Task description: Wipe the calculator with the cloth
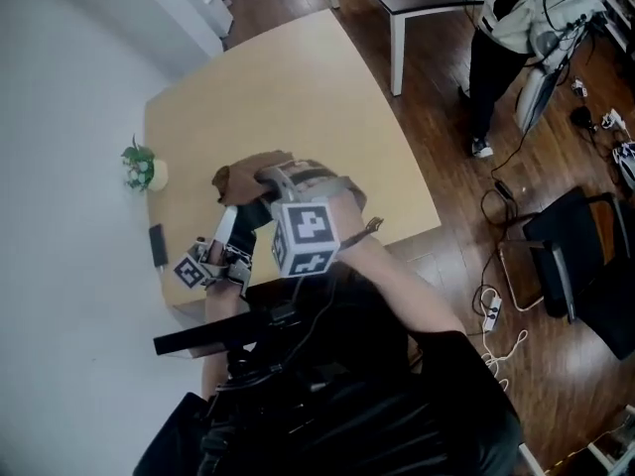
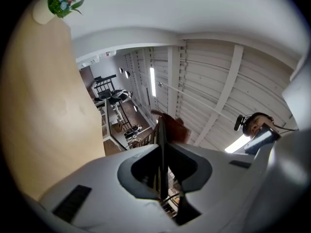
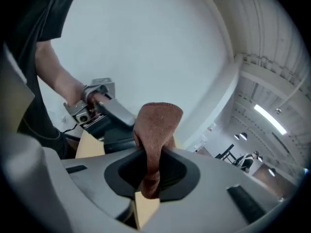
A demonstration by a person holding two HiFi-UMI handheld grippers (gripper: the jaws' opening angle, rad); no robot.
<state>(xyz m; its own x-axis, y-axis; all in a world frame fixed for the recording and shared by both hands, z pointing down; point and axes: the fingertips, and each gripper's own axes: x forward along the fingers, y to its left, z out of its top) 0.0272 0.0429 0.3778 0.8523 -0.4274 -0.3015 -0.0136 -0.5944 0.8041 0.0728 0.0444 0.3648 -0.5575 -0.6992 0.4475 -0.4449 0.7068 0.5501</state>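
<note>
Left gripper point(image 2: 163, 166) is closed on the calculator point(image 2: 161, 136). In its own view the calculator shows edge-on as a thin dark strip that runs up the middle of the frame between the two jaws, pinched near its lower end. Just past the strip's top end, at mid-frame, sits a blur of brown cloth point(image 2: 174, 128).

The right gripper point(image 3: 147, 174) is clamped on that cloth. In its view a fold passes down through the jaws and hangs out below them, and the rest stands up in a rounded hump at the centre of the frame. Left of the hump a dark slab point(image 3: 112, 113) reaches in from a hand point(image 3: 70, 93) at mid-left. The cloth overlaps the slab's near end, but I cannot tell whether they press together.

In the head view both grippers meet at lower centre, over the near part of a tan table point(image 1: 298, 87). The right one's marker cube point(image 1: 306, 237) faces the camera, and the left one's marker cube point(image 1: 190, 271) lies lower left of it. The cloth bunches just above them. The calculator sits in the left gripper's jaws, mostly hidden behind the right gripper.

A small plant point(image 1: 140, 167) stands at the table's left edge, and a dark flat bar point(image 1: 157, 245) lies below it. At upper right a person point(image 1: 511, 28) stands on the wood floor point(image 1: 446, 147).
</note>
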